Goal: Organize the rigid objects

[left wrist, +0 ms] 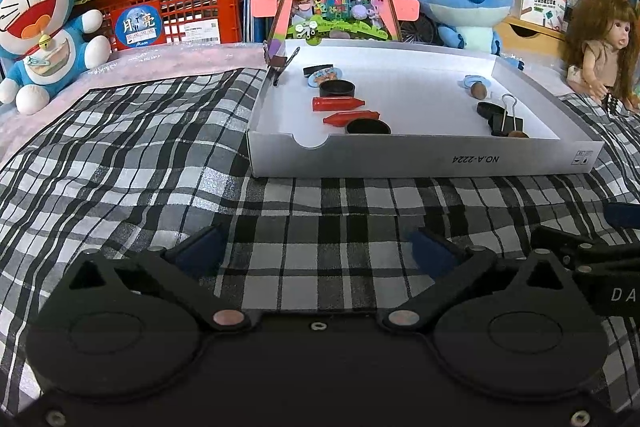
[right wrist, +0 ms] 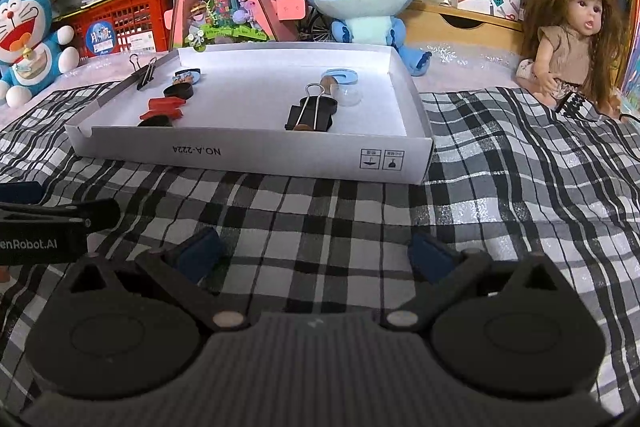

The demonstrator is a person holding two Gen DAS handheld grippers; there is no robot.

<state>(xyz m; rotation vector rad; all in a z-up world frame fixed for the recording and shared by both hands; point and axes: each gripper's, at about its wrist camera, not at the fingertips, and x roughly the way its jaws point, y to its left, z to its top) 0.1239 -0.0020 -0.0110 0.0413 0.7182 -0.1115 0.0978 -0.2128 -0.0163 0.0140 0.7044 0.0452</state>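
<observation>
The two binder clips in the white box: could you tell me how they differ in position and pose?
The left binder clip grips the box's left wall, standing upright; the right binder clip lies flat on the floor, right of centre. The left one looks smaller, though it is farther away. Both are black with wire handles.

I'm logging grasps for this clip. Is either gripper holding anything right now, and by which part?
Nothing is held. The left gripper and right gripper both stand open over the plaid cloth, with only cloth between their fingers.

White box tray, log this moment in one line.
white box tray: small items in two groups | left gripper: open, empty | right gripper: open, empty | checked cloth
</observation>
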